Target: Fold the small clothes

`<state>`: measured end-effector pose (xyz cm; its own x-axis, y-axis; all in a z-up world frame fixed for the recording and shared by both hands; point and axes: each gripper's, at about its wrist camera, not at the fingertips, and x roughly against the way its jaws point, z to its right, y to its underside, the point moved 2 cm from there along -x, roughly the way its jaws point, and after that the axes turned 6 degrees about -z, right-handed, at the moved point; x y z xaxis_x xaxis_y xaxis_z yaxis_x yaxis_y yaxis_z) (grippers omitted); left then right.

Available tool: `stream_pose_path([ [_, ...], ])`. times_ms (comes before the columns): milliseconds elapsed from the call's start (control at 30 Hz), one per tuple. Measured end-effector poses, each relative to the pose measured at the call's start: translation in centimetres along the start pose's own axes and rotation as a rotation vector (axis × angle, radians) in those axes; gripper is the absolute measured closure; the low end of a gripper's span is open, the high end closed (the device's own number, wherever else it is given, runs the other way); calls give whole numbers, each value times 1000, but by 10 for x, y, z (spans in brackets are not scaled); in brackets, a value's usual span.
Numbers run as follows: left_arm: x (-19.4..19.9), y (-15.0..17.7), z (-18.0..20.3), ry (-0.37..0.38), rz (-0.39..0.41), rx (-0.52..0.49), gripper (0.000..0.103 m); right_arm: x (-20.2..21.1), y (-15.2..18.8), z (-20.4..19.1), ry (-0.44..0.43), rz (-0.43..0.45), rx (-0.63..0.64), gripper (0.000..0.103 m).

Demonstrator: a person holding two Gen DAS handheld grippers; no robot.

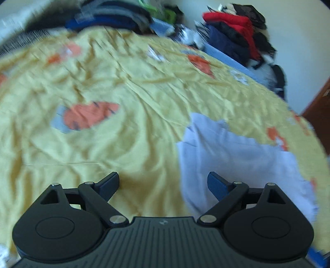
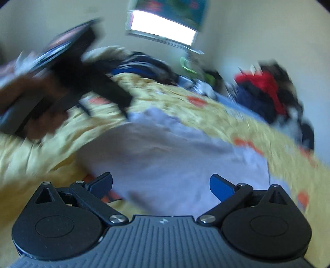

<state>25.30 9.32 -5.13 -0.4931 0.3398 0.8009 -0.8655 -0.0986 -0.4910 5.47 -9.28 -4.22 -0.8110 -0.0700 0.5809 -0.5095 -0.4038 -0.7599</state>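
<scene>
A pale lilac garment [image 1: 237, 160] is lying flat on a yellow bedspread [image 1: 107, 127] printed with orange patches, sitting toward the near right of the bed in the left wrist view and filling the middle of the right wrist view [image 2: 175, 160]. The left gripper [image 1: 163, 184] is hovering over the garment's left edge with its jaws spread wide and nothing between them, one blue pad over yellow cloth, the other over the lilac fabric. The right gripper [image 2: 160, 185] is likewise standing released above the garment, its jaws parted and empty. In the right wrist view, the left gripper is appearing as a dark blurred shape [image 2: 99, 86] beyond the garment's far left corner, held by a hand [image 2: 41, 115]. Past the bedspread, piled clothes [image 1: 233, 39] in red, navy and black are heaped against a pale wall [image 1: 299, 41], with more dark clothes [image 1: 115, 16] stacked at the far end. A bright window [image 2: 163, 28] is glowing above the bed in the right wrist view. Both views are smeared by motion.
</scene>
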Motion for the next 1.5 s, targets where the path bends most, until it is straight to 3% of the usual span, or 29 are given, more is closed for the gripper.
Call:
stream_pose_path([
  [133,-10,-9,0,141,-54,7,3,-4,2,-46,84,-17,210,11],
  [367,-36,-28,10,390,-128,41,0,-21,-6,-79,228,23,359,12],
  [500,-52,-41,17,431,-109,60,0,-35,-20,-83,242,36,351,15],
  [567,-58,-47,18,444,-84,85,0,-41,-25,-85,233,39,355,29],
  [633,-62,-52,20,449,-67,72,1,-46,-26,-89,208,26,368,54],
  [700,-64,-54,21,446,-58,62,3,-48,-25,-93,195,23,389,66],
  [733,-65,-55,22,433,-54,60,12,-50,-25,-96,191,24,398,72],
  [767,-66,-56,24,413,-54,57,31,-50,-25,-98,187,23,408,75],
  [833,-68,-57,24,359,-56,57,59,-50,-25,-100,180,19,417,80],
  [933,-73,-58,16,324,-76,100,88,-50,-26,-98,177,17,407,81],
  [967,-74,-58,13,324,-86,114,92,-50,-26,-97,174,20,403,87],
  [1033,-68,-56,16,302,-76,100,95,-49,-25,-96,155,35,394,96],
  [1200,-42,-54,45,218,3,0,95,-31,-25,-77,108,104,306,99],
  [1333,-30,-60,59,194,24,30,95,-9,-23,-59,120,163,250,99],
  [1500,-18,-63,86,160,36,54,95,14,-22,-13,78,190,61,99],
])
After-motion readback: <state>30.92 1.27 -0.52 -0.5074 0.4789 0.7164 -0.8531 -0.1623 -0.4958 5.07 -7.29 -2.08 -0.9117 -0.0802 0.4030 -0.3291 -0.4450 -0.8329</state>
